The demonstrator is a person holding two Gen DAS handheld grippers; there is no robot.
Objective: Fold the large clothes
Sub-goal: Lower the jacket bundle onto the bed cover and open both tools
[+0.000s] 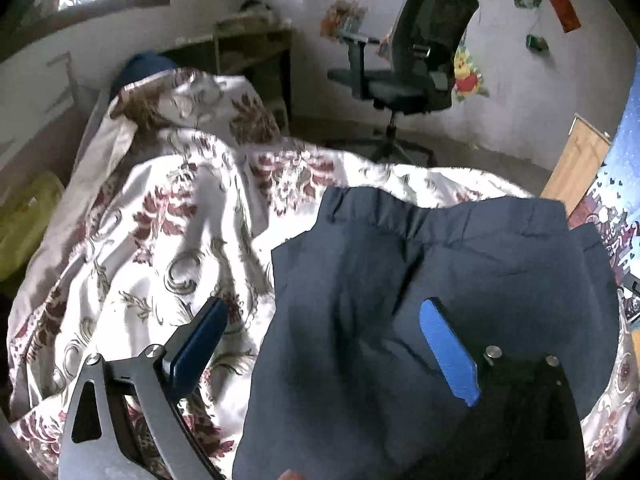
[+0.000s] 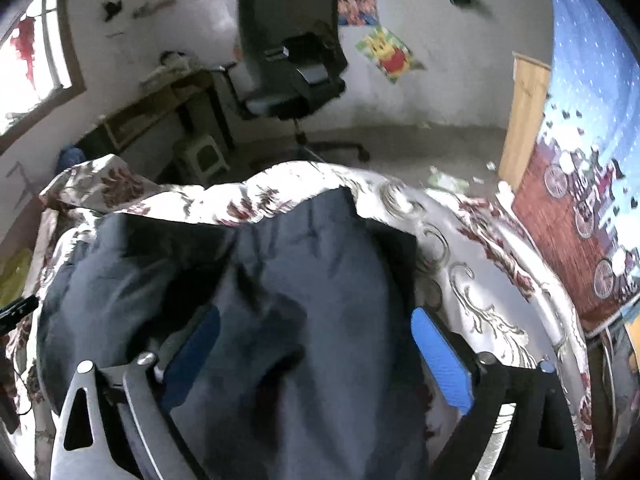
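While both tools gape, navy trousers [image 1: 420, 280] lie beneath them.

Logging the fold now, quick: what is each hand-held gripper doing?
Left hand-held gripper: open, holding nothing.
Right hand-held gripper: open above the navy garment, holding nothing.

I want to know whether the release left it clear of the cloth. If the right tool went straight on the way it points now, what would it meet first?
Probably the dark blue garment: it fills the space between and ahead of the open right tool, lying on the floral bedspread. Depth is hard to judge.
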